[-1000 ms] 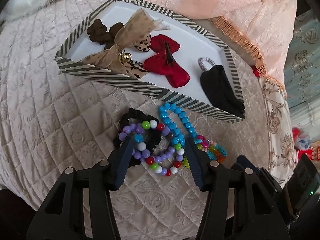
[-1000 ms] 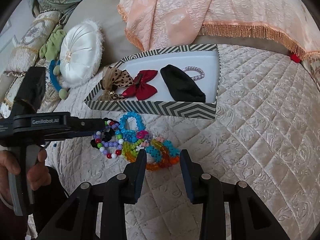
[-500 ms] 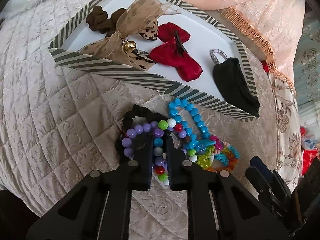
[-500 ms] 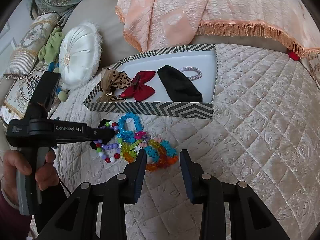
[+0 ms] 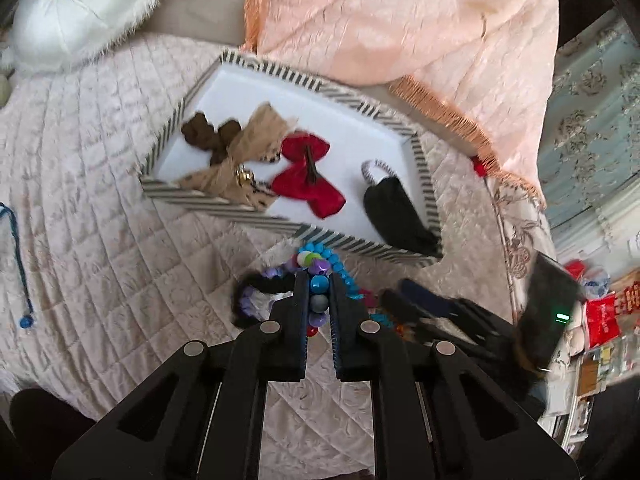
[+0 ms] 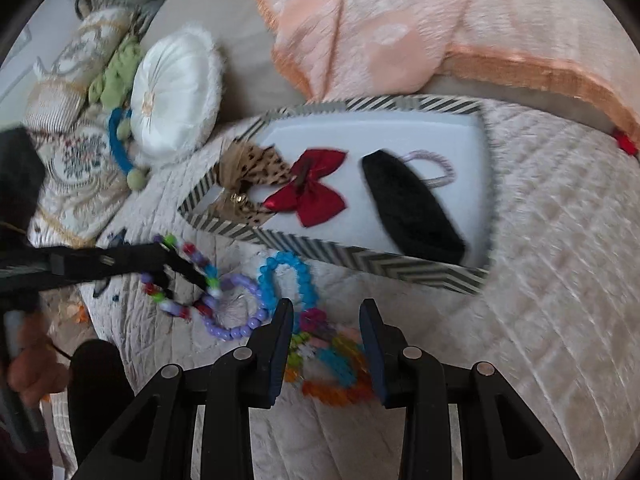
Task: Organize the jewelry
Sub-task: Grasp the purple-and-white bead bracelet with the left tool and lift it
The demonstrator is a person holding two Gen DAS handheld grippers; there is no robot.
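Observation:
My left gripper point(image 5: 319, 280) is shut on a multicoloured bead bracelet point(image 5: 318, 294) and holds it lifted above the quilt; it also shows in the right wrist view point(image 6: 200, 276), with the bracelet point(image 6: 224, 320) hanging from it. A blue bead bracelet point(image 6: 286, 276) lies in front of the striped tray point(image 6: 344, 250). My right gripper point(image 6: 326, 316) is open over a pile of bright bead bracelets point(image 6: 332, 364). The tray holds a red bow point(image 5: 308, 178), a leopard-print bow point(image 5: 244, 160), a black pouch point(image 5: 396, 208) and a lilac hair tie point(image 6: 436, 168).
A black scrunchie point(image 5: 260, 284) lies on the quilt by the beads. A white round cushion point(image 6: 172, 92) sits left of the tray, with a peach fringed throw point(image 6: 400, 28) behind it. A blue cord point(image 5: 16, 264) lies at the far left.
My left gripper has shut on the multicoloured bracelet and lifted it off the black scrunchie, drawing back. My right gripper has moved closer over the bright bracelet pile and stays open.

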